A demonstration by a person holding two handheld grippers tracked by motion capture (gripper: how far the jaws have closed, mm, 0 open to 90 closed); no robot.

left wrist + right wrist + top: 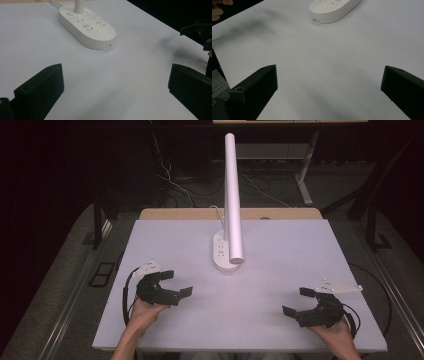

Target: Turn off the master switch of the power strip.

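I am watching from a high camera looking forward and down on the whole white table [280, 285], while the two gripper cameras are sitting low and close over it, each facing inward, and all three are sharing the lamp base [223, 254] [87, 26] [333, 8].

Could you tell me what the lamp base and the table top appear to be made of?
The lamp base looks like white moulded plastic, smooth with a soft sheen and rounded edges. The table top seems a matte pale board, perhaps laminate: flat and without glare.
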